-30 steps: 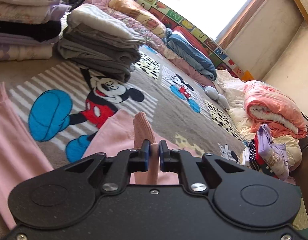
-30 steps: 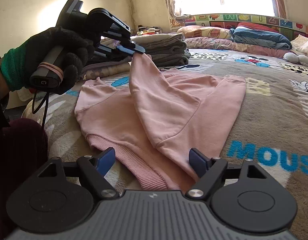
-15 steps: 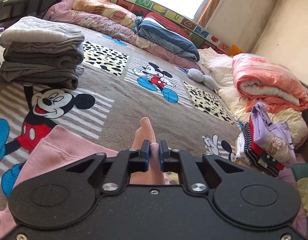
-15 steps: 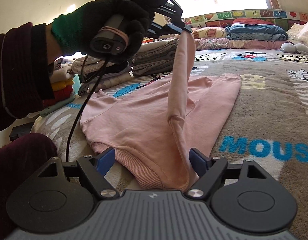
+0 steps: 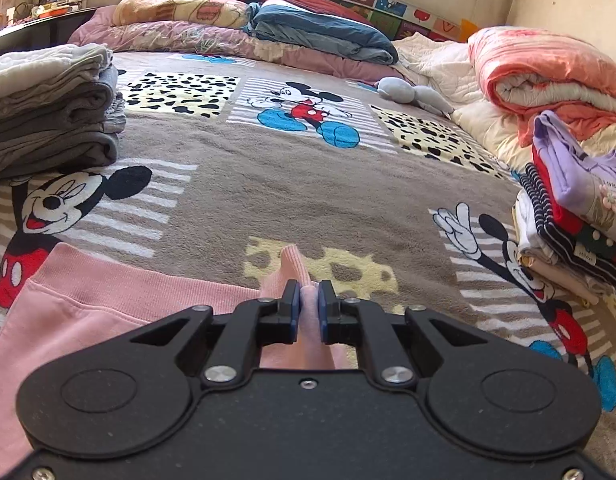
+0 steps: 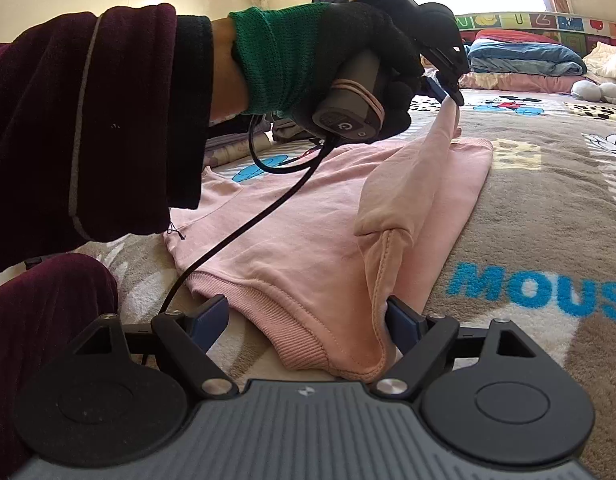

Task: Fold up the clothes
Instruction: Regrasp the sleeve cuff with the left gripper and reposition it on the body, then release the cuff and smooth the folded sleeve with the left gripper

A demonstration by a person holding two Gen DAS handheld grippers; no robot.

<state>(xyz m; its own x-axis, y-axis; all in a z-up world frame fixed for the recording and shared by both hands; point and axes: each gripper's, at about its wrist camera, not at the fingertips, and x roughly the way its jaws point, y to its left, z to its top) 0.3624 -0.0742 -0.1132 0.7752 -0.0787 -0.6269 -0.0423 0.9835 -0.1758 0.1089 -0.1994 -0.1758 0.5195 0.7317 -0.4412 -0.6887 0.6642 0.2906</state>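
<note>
Pink sleeve (image 5: 293, 268), pinched in left claw (image 5: 308, 306), has swung rightward; right claw (image 6: 308, 320) gapes wider.

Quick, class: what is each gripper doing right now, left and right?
Left gripper: shut on the pink sweatshirt's sleeve cuff, lifted above the bed.
Right gripper: jaws open, straddling the pink sweatshirt hem, not gripping.

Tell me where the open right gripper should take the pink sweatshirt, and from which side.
Probably the ribbed hem of the pink sweatshirt, at the corner nearest the right gripper. That edge lies flat on the blanket, facing the open jaws, so come in low, straight ahead.
</note>
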